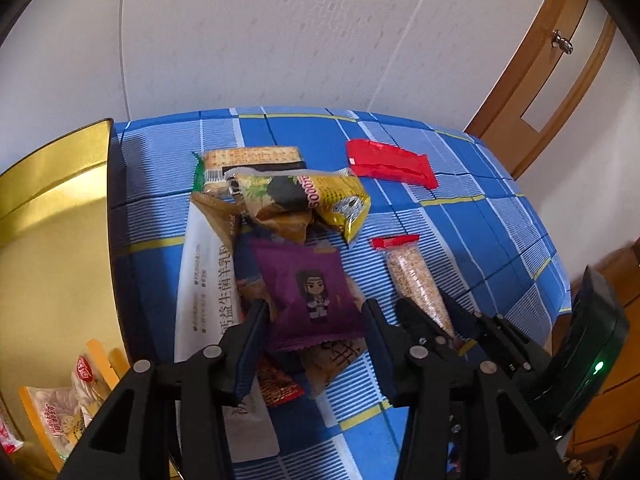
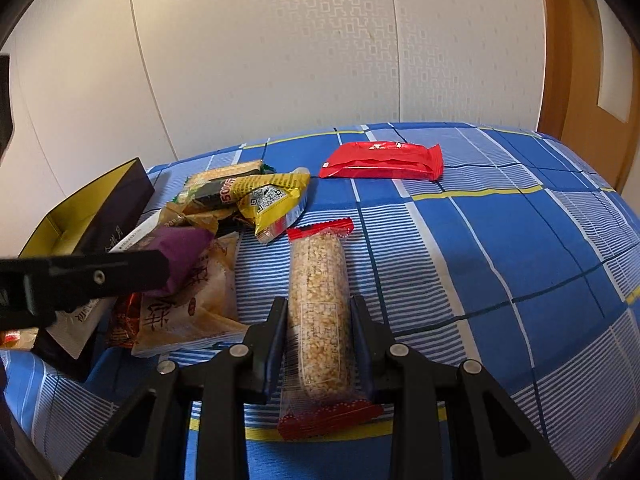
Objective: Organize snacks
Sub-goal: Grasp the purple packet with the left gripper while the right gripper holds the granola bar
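Snacks: most lie in a heap on the blue checked cloth (image 2: 500,240), right beside the box with the gold inside (image 1: 52,240).
Already put away: a few packets (image 1: 80,396) sit in the box, seen low in the left view.
Left to do: the heap, the red packet (image 2: 384,160) lying apart at the back, and the two packets now at the tongs.
How far: I think the job is only just started, since far more snacks are out than in.
Left gripper (image 1: 316,336): its jaws stand on both sides of the purple packet (image 1: 312,288); I cannot tell if the pads press it yet.
Right gripper (image 2: 320,332): its jaws pinch the long grain bar (image 2: 320,304), which lies on the cloth pointing away from the camera.
Only the left view shows: the inside of the box and the packets in it.
Only the right view shows: the whole grain bar with both red ends, and the box's dark outer wall.
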### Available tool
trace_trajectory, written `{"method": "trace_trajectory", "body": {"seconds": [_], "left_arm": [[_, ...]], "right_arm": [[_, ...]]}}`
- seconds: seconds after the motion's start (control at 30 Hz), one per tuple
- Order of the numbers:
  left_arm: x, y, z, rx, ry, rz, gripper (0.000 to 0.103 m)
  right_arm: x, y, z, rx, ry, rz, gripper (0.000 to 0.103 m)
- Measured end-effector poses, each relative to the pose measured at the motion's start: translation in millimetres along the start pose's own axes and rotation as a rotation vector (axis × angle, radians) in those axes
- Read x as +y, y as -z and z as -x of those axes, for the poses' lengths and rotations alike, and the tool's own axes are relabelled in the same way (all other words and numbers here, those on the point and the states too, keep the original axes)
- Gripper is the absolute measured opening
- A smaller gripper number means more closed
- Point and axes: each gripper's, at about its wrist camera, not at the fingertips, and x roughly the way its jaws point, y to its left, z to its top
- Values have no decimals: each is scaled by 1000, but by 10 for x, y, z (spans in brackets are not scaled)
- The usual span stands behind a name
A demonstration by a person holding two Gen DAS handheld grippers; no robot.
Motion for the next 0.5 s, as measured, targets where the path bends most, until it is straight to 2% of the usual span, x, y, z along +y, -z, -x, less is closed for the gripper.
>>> {"method": "trace_trajectory", "body": {"seconds": [0.07, 0.27, 0.33, 0.37, 0.4, 0.47, 0.5], "left_arm": [[23, 23, -10, 2, -1, 1, 26], [68, 94, -5, -4, 12, 2, 24], [41, 75, 75, -36, 36, 8, 24], [25, 55, 105, -48, 34, 11, 28], [9, 27, 126, -58, 21, 18, 39], [-13, -61, 132, -64, -17, 35, 49], [-14, -106, 119, -63, -30, 41, 51]], "right_arm": [[-1, 1, -1, 0, 0, 0, 31], [-2, 6, -5, 0, 0, 0, 31], [-3, 6, -5, 0, 0, 0, 31], [-3, 6, -5, 0, 0, 0, 31], [-3, 5, -4, 0, 0, 0, 31], [-3, 5, -3, 0, -1, 0, 31], [-3, 5, -3, 0, -1, 0, 31]]}}
